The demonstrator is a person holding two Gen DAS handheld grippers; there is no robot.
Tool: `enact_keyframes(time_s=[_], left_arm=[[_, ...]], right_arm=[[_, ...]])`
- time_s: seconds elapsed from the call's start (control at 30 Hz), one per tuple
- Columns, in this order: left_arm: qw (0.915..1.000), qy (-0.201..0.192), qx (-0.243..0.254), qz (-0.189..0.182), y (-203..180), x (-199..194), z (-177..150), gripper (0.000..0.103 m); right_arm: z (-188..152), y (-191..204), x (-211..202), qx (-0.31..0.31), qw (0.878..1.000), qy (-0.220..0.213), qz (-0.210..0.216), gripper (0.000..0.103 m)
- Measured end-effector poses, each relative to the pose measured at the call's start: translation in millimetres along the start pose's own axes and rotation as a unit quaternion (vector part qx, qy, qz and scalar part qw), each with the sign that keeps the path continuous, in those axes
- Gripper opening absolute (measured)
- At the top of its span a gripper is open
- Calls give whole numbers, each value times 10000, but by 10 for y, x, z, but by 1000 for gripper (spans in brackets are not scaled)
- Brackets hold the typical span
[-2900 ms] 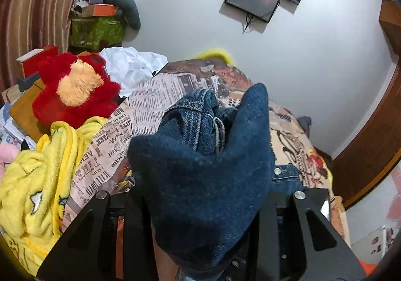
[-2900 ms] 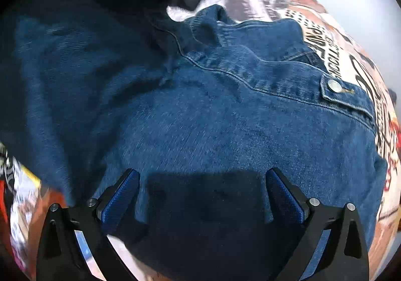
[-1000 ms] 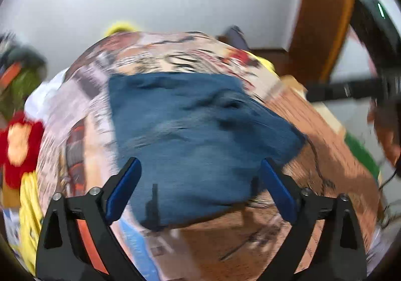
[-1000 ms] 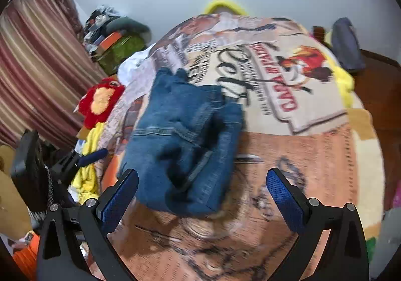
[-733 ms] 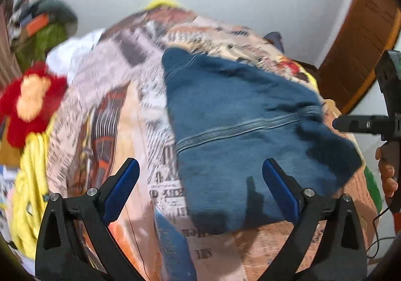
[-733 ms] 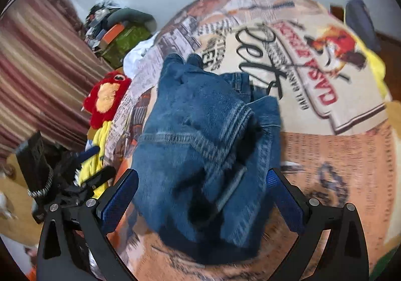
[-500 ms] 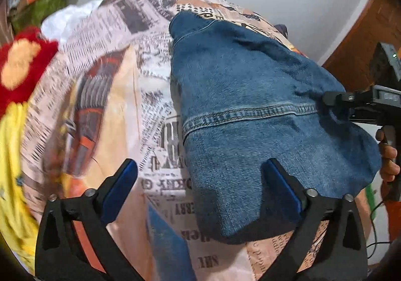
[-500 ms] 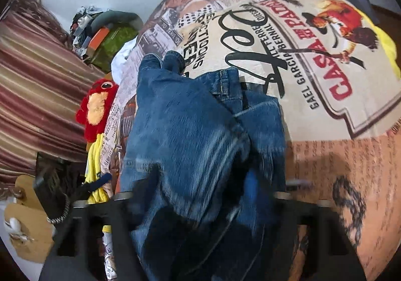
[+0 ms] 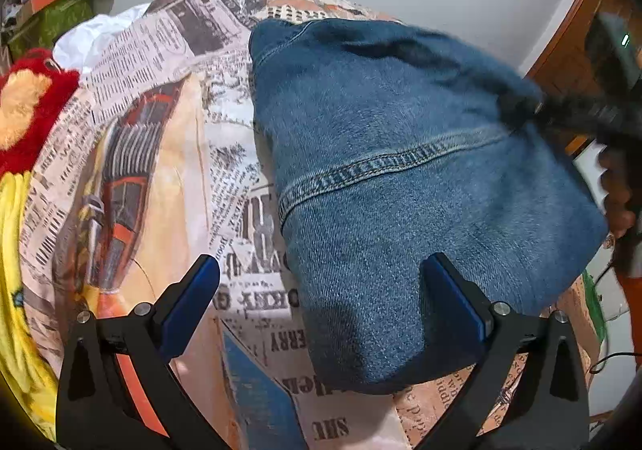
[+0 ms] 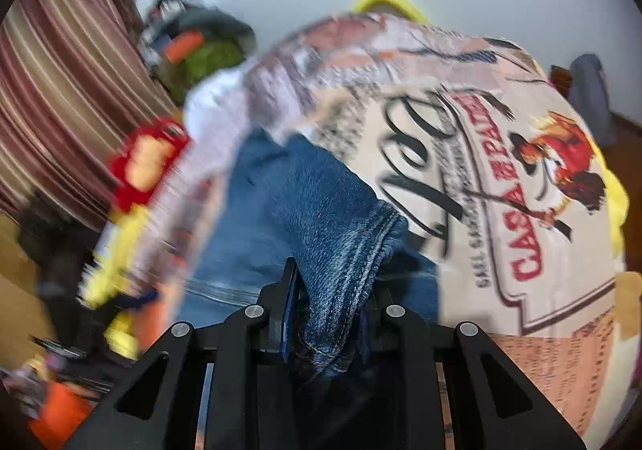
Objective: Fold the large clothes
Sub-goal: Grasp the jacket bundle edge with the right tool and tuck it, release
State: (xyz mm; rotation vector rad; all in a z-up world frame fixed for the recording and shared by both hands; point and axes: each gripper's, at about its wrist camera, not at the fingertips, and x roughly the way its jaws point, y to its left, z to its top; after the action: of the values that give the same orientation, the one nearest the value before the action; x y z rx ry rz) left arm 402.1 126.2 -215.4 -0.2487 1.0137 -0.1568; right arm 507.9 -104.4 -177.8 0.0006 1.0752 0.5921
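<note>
bare bedspread [image 9: 168,177] left of denim jacket [image 9: 401,177] = free lane; red plush [image 9: 24,109] + yellow blanket [image 9: 12,269] crowd far left edge, right gripper [image 10: 327,313] blocks jacket's right side

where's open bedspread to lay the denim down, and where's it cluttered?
Free: printed bedspread between the denim garment and the red plush toy, and the large lettered area right of the denim in the right wrist view. Crowded: left edge, with the plush, yellow blanket and white cloth. Left claw open; right claw grips denim.
</note>
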Motion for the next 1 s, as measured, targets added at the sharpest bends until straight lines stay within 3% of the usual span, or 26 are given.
enact_keyframes(time_s=[0.1, 0.23, 0.47, 0.57, 0.63, 0.77, 0.8, 0.87, 0.9, 0.93, 1.0], left_arm=[[9999, 71, -55, -89, 9, 47, -25, 103], [9999, 42, 93, 82, -59, 11, -34, 103], [9976, -5, 569, 382, -251, -147, -31, 103], [9977, -3, 648, 214, -330, -188, -38, 103], [9977, 46, 664, 155, -391, -169, -52, 103], [9959, 132, 824, 352, -469, -74, -147, 103], [9958, 178, 833, 340, -466, -53, -176, 103], [9955, 223, 846, 355, -448, -30, -238, 103], [9954, 190, 866, 352, -436, -34, -278, 103], [9955, 153, 878, 333, -426, -43, -306, 103], [9959, 132, 855, 275, -398, -58, -367, 103]], right_arm=[[-185, -211, 185, 66, 9998, 183, -89, 22], [-296, -300, 61, 243, 9995, 208, 26, 28], [-431, 141, -393, -351, 9975, 62, -605, 30], [-530, 281, -514, -358, 9986, -26, -377, 31], [-592, 350, -518, -344, 9988, 4, -353, 31], [-778, 414, -295, -634, 9940, 379, -810, 31], [-827, 386, -247, -645, 9935, 457, -823, 36], [-928, 283, -197, -558, 9935, 474, -870, 62], [-975, 211, -214, -479, 9935, 365, -964, 79], [-1012, 157, -235, -425, 9936, 284, -1003, 84], [-1109, 11, -276, -249, 9967, 233, -733, 84]])
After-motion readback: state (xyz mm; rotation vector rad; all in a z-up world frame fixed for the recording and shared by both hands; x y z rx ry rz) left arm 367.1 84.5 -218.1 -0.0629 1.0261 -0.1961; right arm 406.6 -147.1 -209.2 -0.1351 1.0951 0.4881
